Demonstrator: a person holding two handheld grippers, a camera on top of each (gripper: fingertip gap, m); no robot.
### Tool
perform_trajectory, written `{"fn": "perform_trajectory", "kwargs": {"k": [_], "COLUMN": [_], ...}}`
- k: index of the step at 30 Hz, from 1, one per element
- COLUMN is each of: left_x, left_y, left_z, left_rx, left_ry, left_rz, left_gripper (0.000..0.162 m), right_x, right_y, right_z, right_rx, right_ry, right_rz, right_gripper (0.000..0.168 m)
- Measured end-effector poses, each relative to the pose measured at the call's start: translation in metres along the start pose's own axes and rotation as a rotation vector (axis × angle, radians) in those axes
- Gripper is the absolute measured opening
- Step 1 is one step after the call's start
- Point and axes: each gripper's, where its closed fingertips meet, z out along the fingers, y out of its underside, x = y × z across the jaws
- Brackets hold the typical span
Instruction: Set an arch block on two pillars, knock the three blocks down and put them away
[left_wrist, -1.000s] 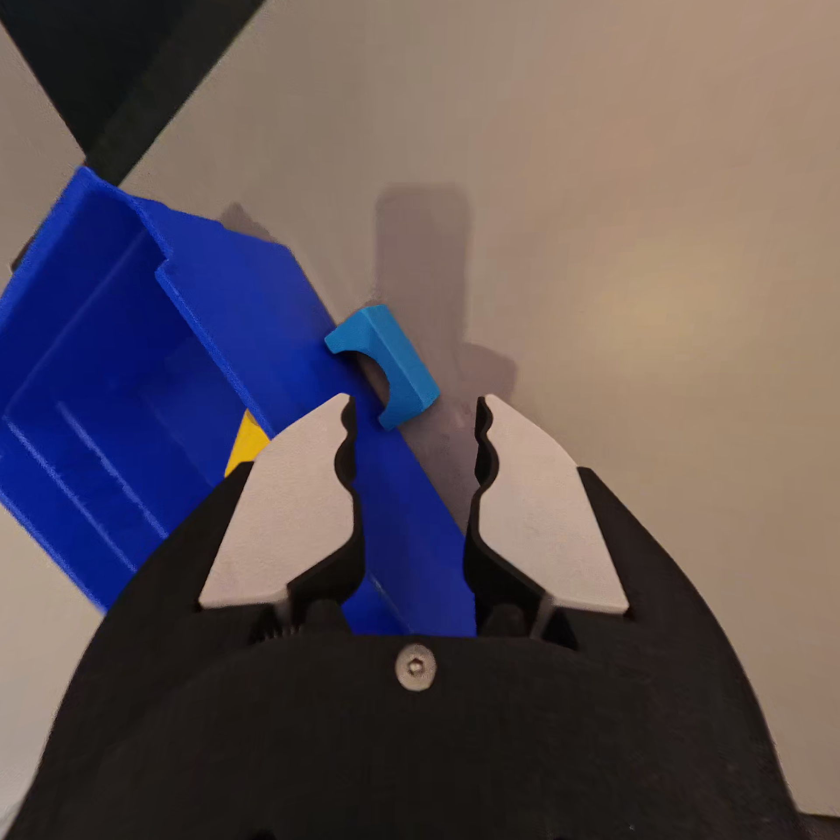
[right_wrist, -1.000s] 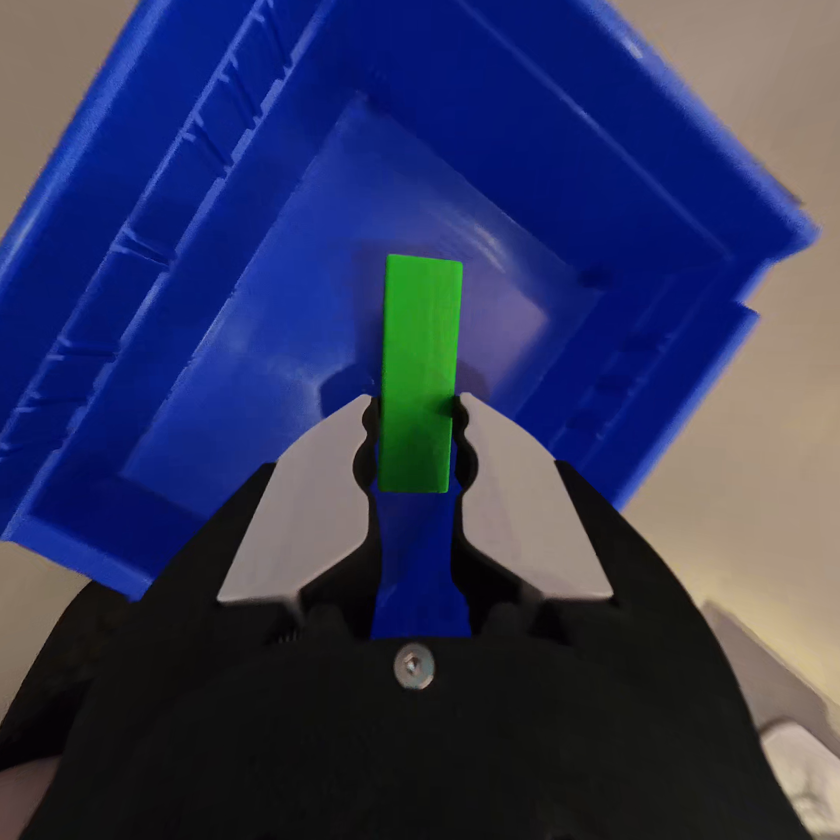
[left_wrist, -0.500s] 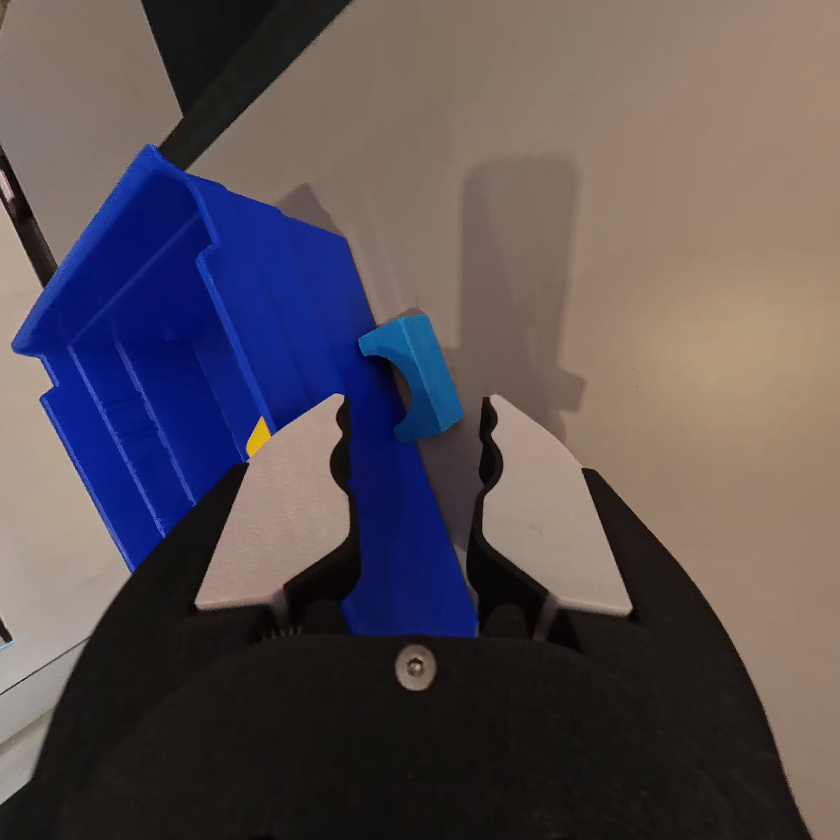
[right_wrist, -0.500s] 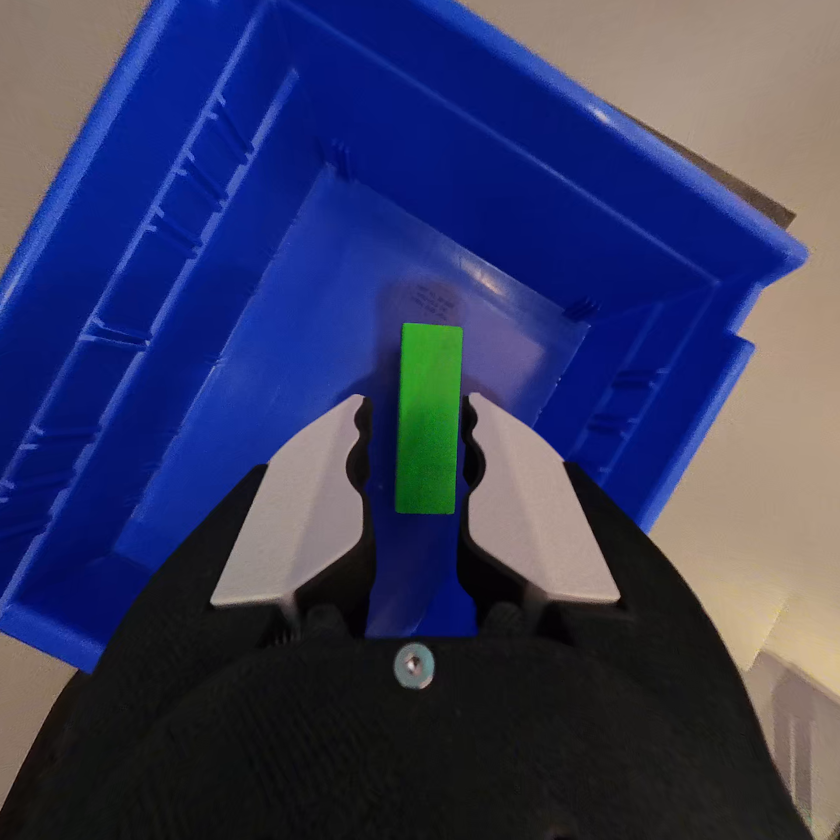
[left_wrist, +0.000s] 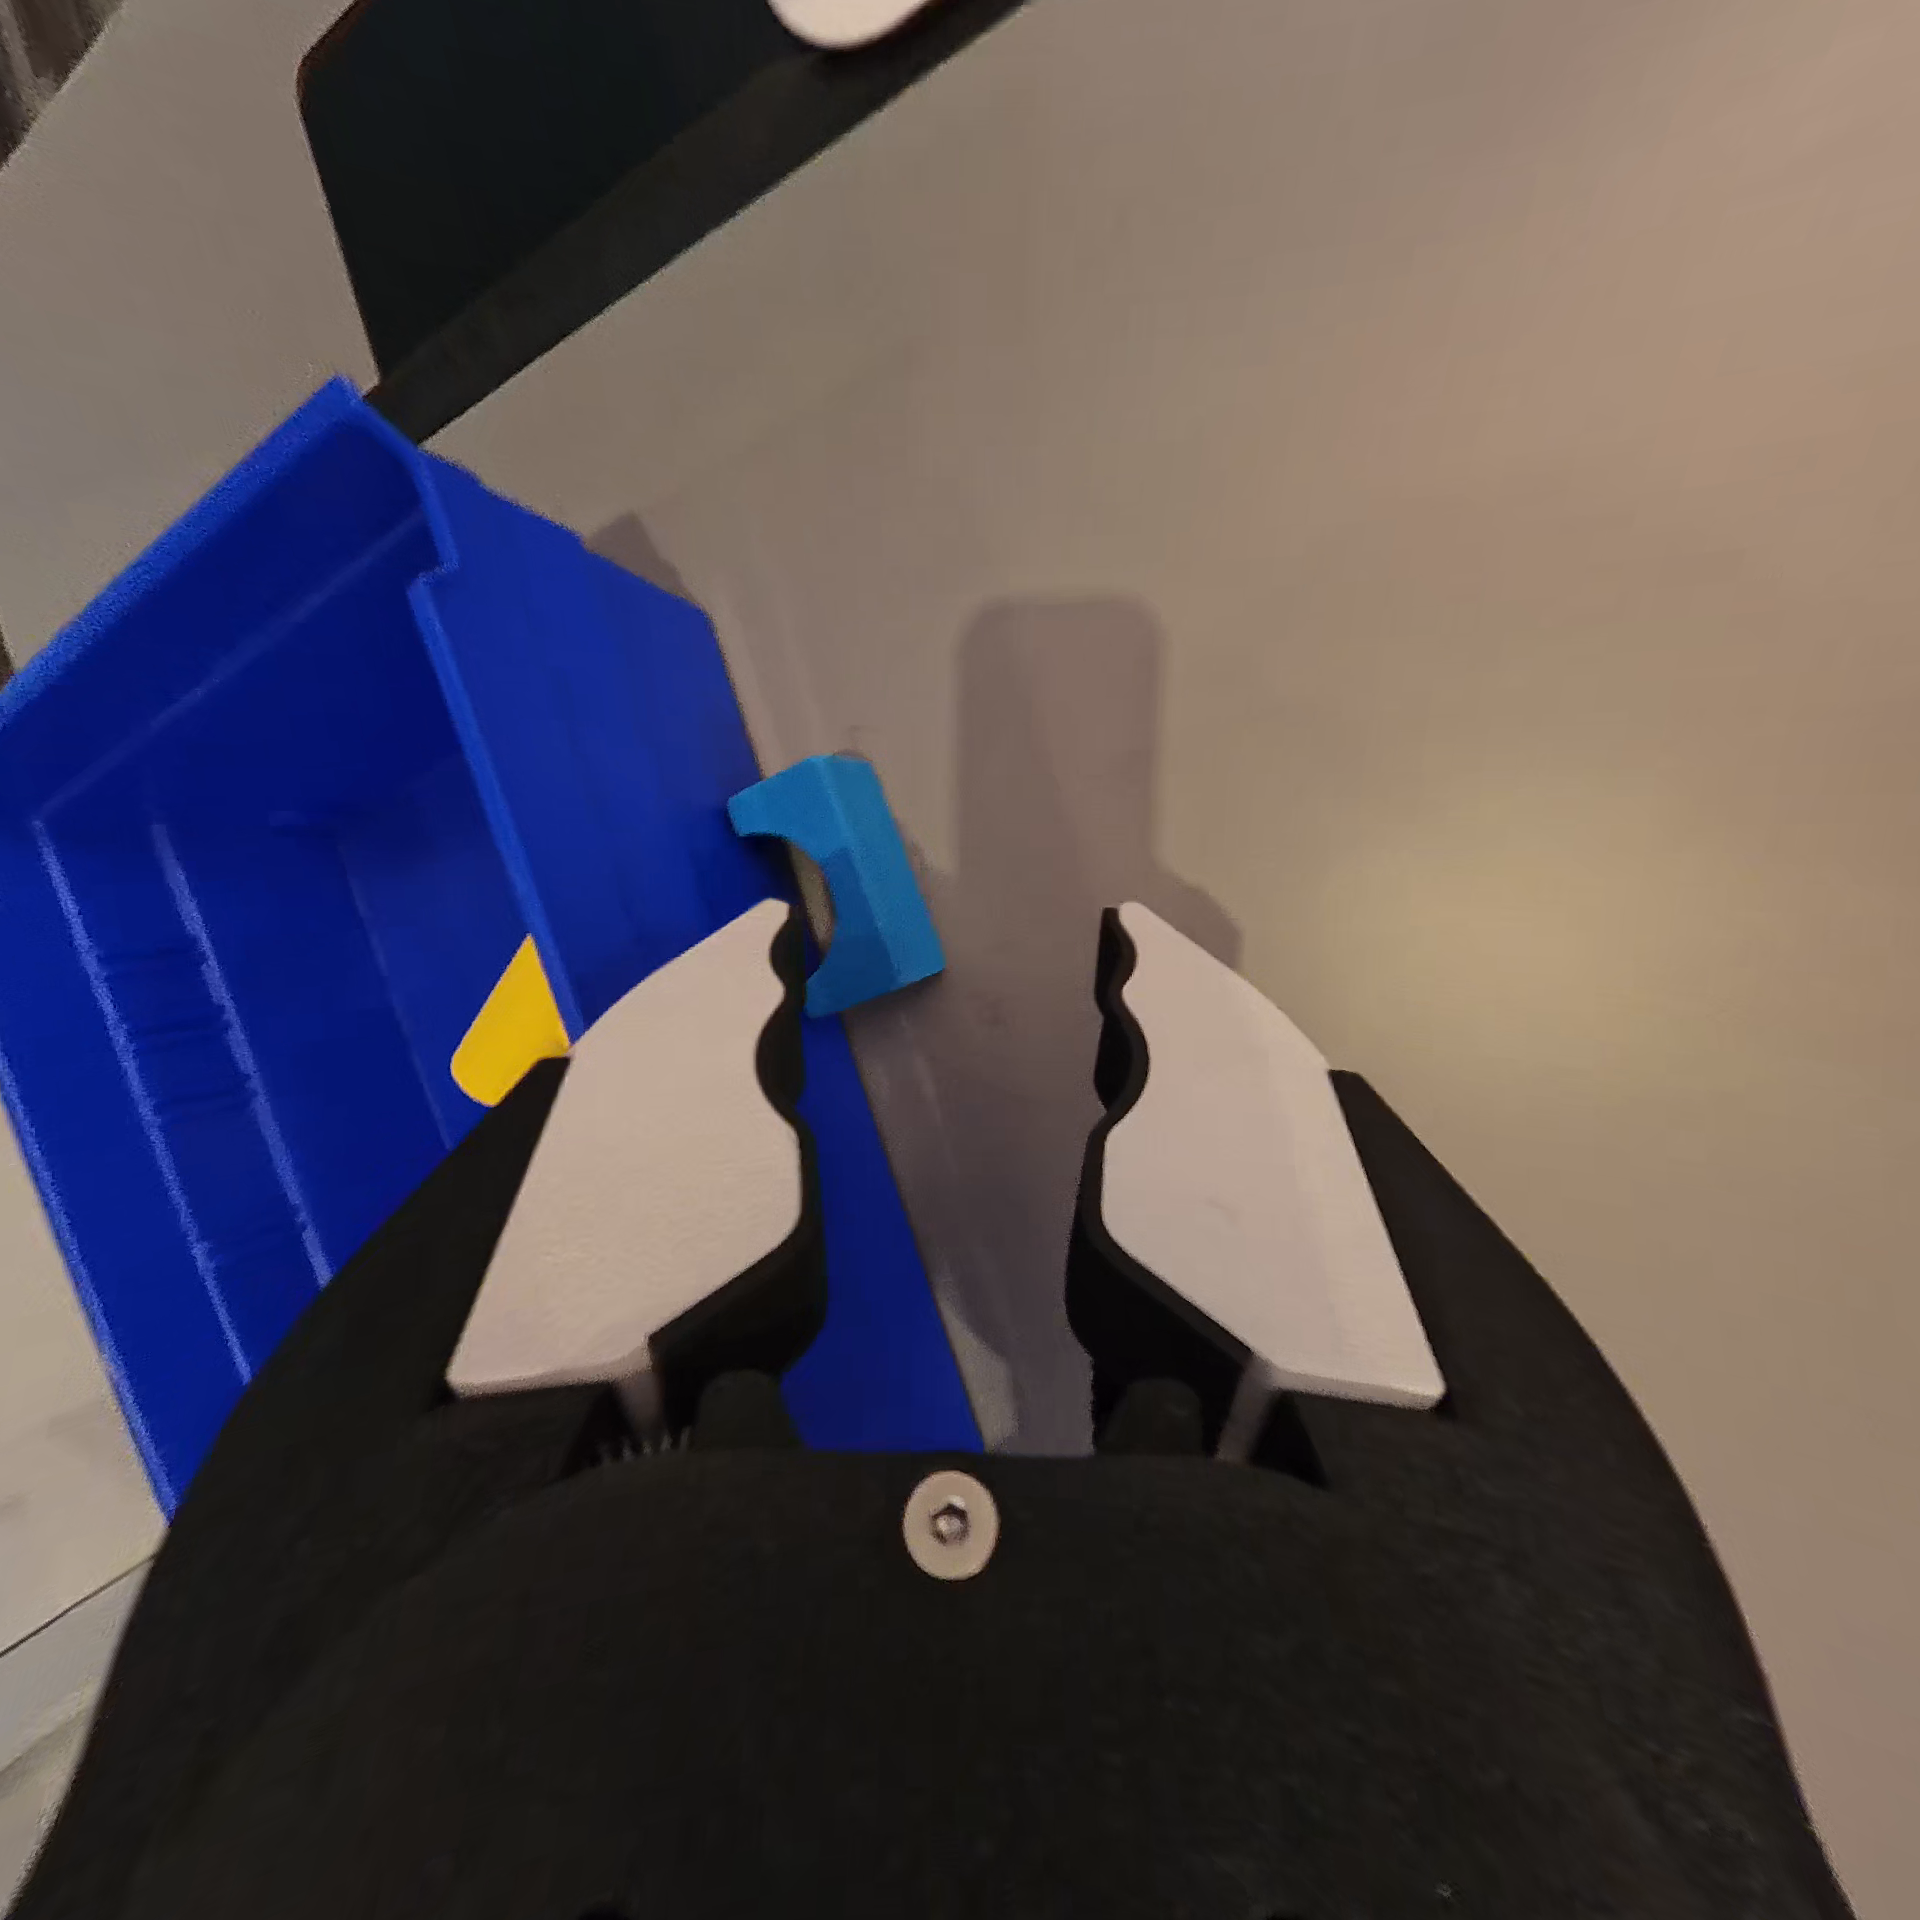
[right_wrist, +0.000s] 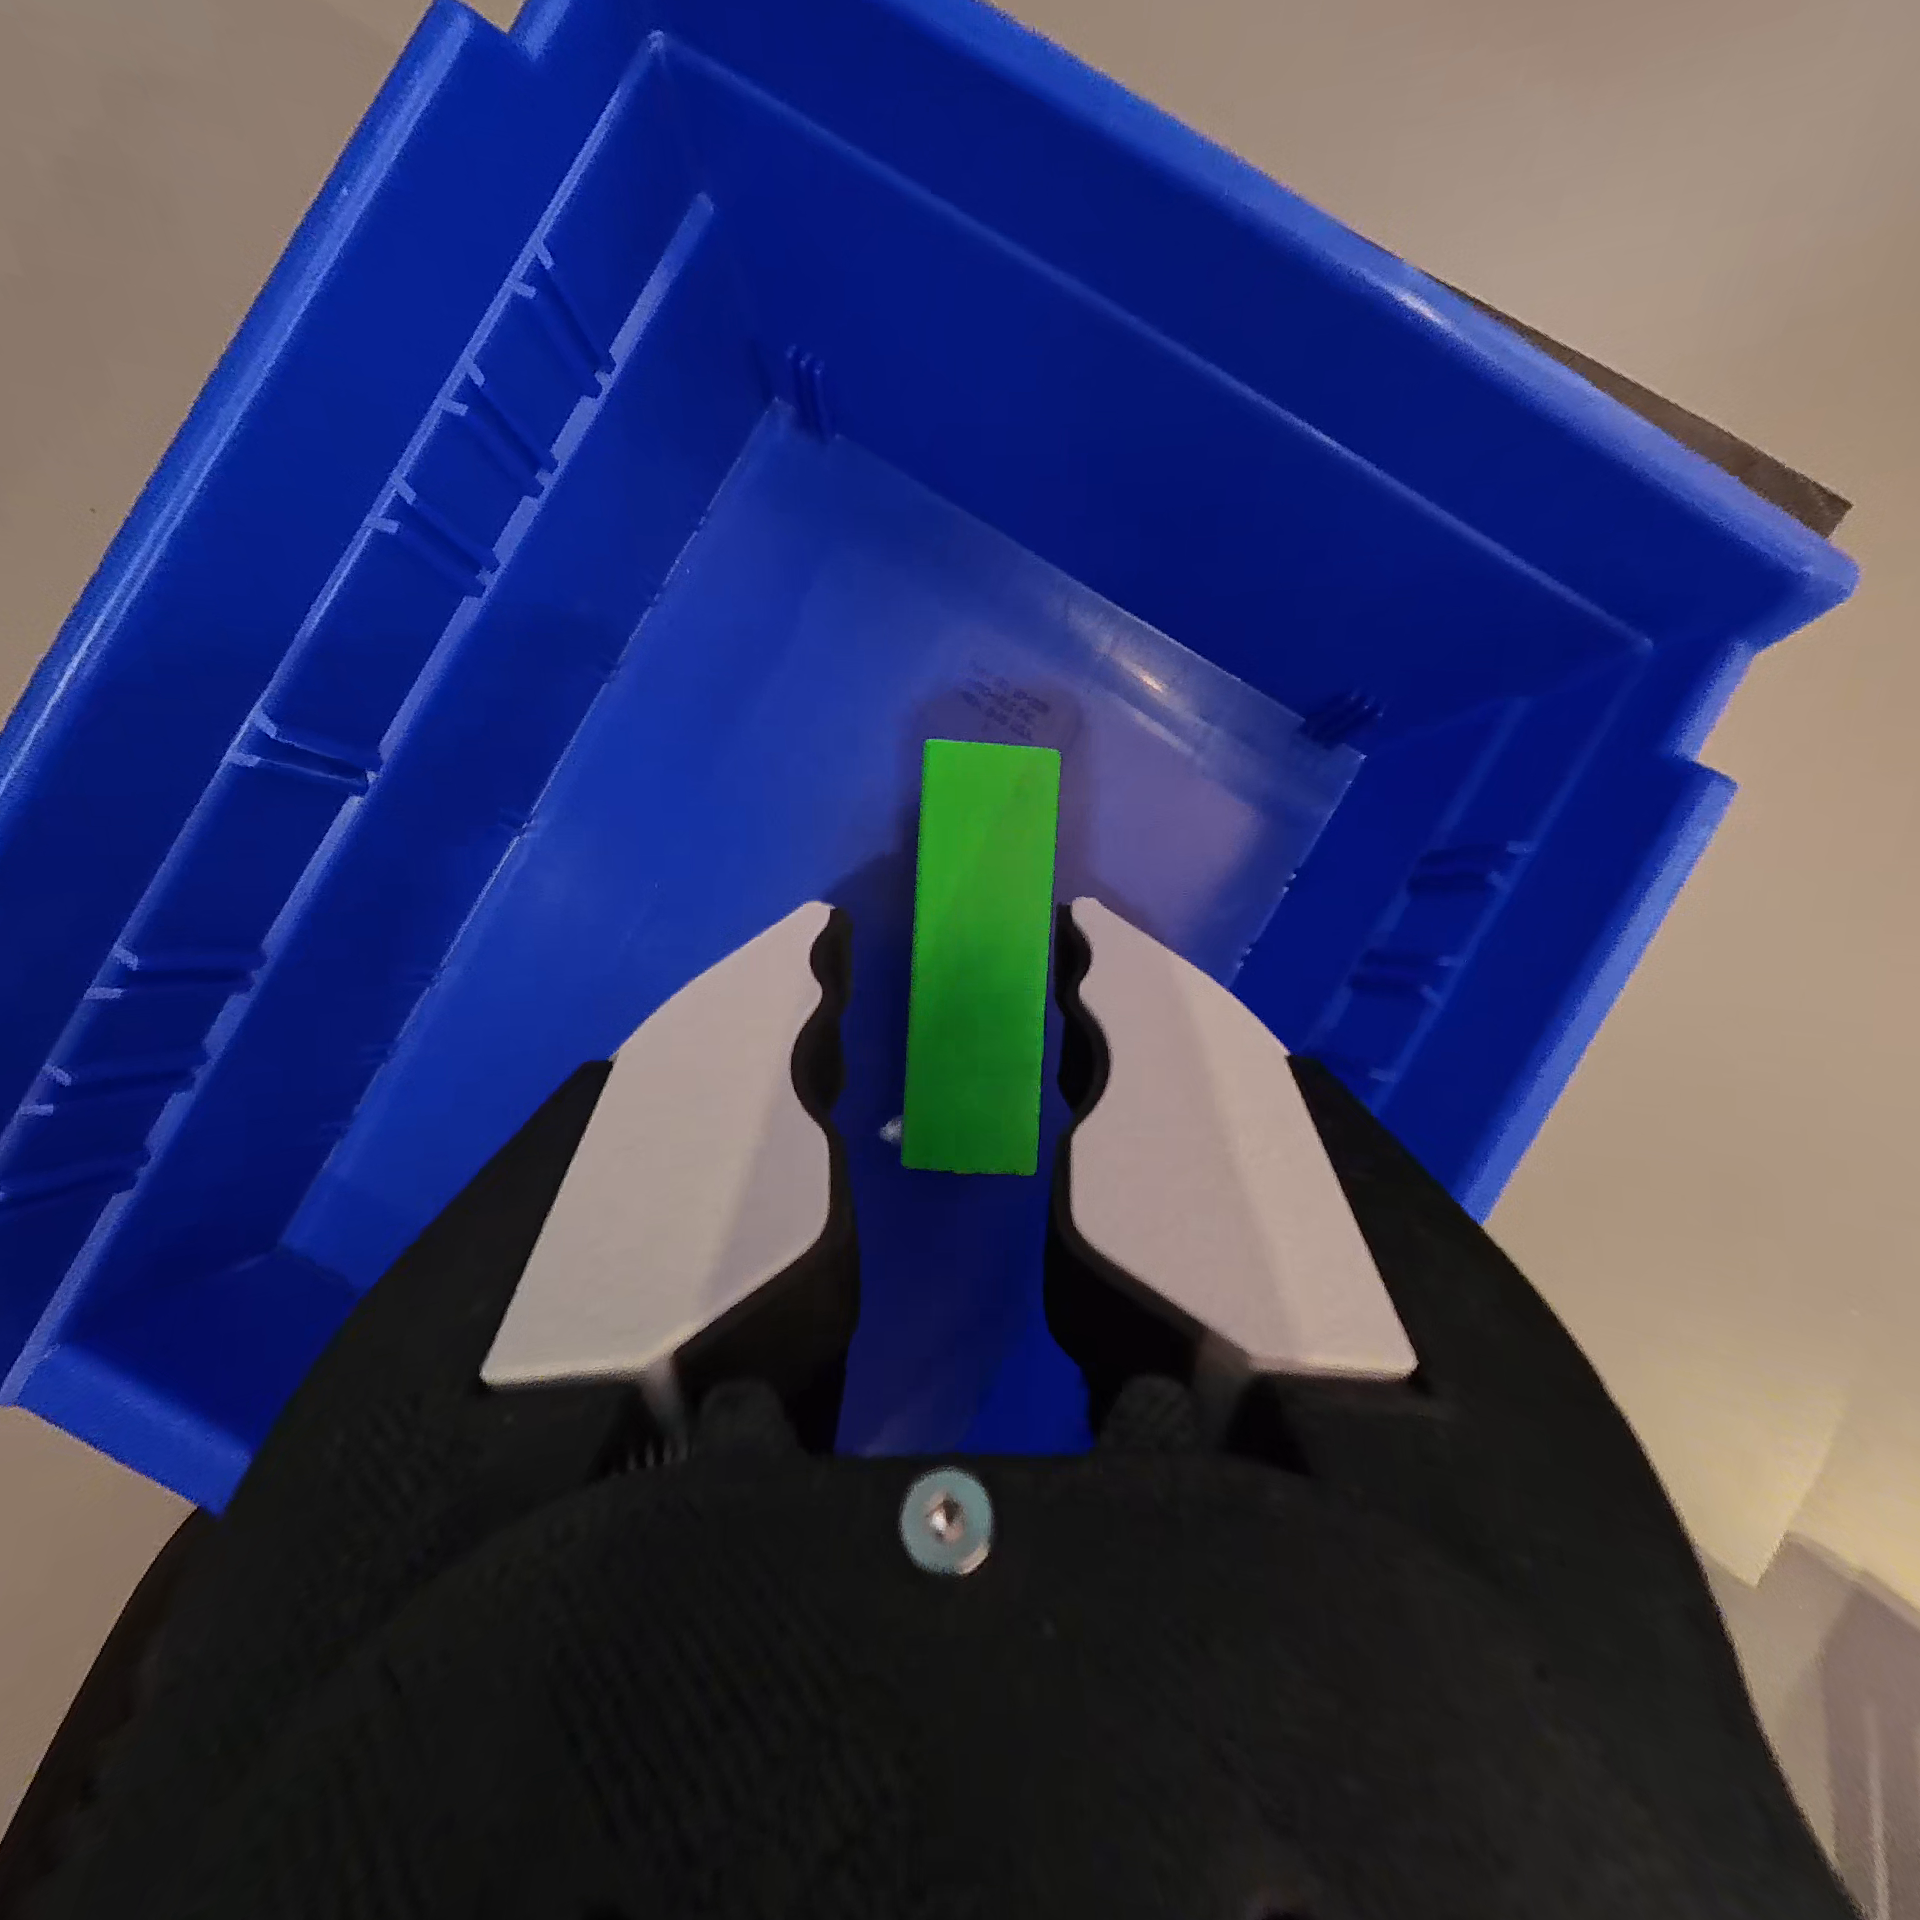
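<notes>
One blue bin (right_wrist: 1299, 343) holds one green pillar block (right_wrist: 977, 956) and one yellow block (left_wrist: 509, 1023). One blue arch block (left_wrist: 862, 883) lies on the counter (left_wrist: 1455, 623) against it. Both the left gripper (left_wrist: 945, 935) and the right gripper (right_wrist: 945, 925) are spread apart, gripping nothing.

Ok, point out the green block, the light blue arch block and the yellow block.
green block (right_wrist: 977, 956): right wrist view, middle of its top face.
light blue arch block (left_wrist: 868, 883): left wrist view, its outer side face.
yellow block (left_wrist: 509, 1029): left wrist view, its visible corner.

Yellow block (left_wrist: 509, 1029): in the blue bin (left_wrist: 260, 831), at nine o'clock, mostly hidden behind bin wall and left gripper (left_wrist: 945, 966) finger. Bin: left side cut off by frame edge. Pale object (left_wrist: 847, 10), twelve o'clock: cropped, unidentifiable.
</notes>
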Motion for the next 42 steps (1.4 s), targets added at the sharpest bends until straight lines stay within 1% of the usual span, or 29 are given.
{"fn": "perform_trajectory", "kwargs": {"k": [2, 5, 7, 10, 13, 16, 19, 23, 26, 28, 30, 34, 35, 36, 39, 42], "left_x": [0.008, 0.014, 0.012, 0.01, 0.004, 0.004, -0.003, -0.013, -0.011, -0.011, -0.011, -0.013, -0.017, -0.023, -0.011, 0.021], "left_y": [-0.009, -0.004, 0.002, 0.012, 0.014, 0.015, 0.012, 0.009, 0.024, 0.029, 0.027, 0.028, 0.028, 0.026, 0.021, 0.013], "left_z": [0.0, 0.014, 0.026, 0.043, 0.054, 0.055, 0.047, 0.042, 0.053, 0.057, 0.058, 0.059, 0.058, 0.055, 0.049, 0.037], "left_rx": [0.016, -0.122, -0.204, -0.274, -0.278, -0.284, -0.27, -0.243, -0.323, -0.357, -0.358, -0.388, -0.395, -0.391, -0.355, -0.265], "left_ry": [0.065, 0.183, 0.2, 0.165, 0.099, 0.066, -0.013, -0.066, -0.04, -0.052, -0.087, -0.156, -0.187, -0.23, -0.15, 0.061], "left_rz": [-0.027, -0.111, -0.152, -0.156, -0.15, -0.115, -0.053, -0.052, -0.071, -0.067, -0.032, 0.054, 0.078, 0.117, 0.171, 0.159], "left_gripper": [0.05, 0.054, 0.056, 0.057, 0.046, 0.048, 0.059, 0.057, 0.06, 0.062, 0.056, 0.048, 0.038, 0.017, 0.012, 0.011], "right_x": [-0.001, -0.001, -0.002, -0.002, -0.004, -0.006, -0.008, -0.01, -0.01, -0.011, -0.011, -0.012, -0.011, -0.01, -0.007, -0.004], "right_y": [0.001, 0.003, 0.005, 0.005, 0.005, 0.004, 0.003, 0.004, 0.006, 0.005, 0.005, 0.006, 0.007, 0.008, 0.007, -0.002], "right_z": [0.002, 0.004, 0.005, 0.005, 0.005, 0.005, 0.006, 0.008, 0.008, 0.007, 0.006, 0.007, 0.007, 0.006, -0.003, -0.023], "right_rx": [-0.006, -0.015, -0.021, -0.019, -0.018, -0.02, -0.023, -0.033, -0.037, -0.034, -0.035, -0.042, -0.046, -0.049, -0.036, 0.015], "right_ry": [-0.006, -0.016, -0.022, -0.029, -0.037, -0.043, -0.049, -0.057, -0.058, -0.059, -0.058, -0.062, -0.059, -0.054, -0.034, 0.006], "right_rz": [-0.002, -0.003, -0.008, -0.009, -0.019, -0.026, -0.032, -0.043, -0.044, -0.042, -0.043, -0.048, -0.047, -0.046, -0.033, -0.023], "right_gripper": [0.041, 0.041, 0.041, 0.04, 0.041, 0.041, 0.041, 0.041, 0.041, 0.04, 0.041, 0.041, 0.041, 0.041, 0.041, 0.04]}}
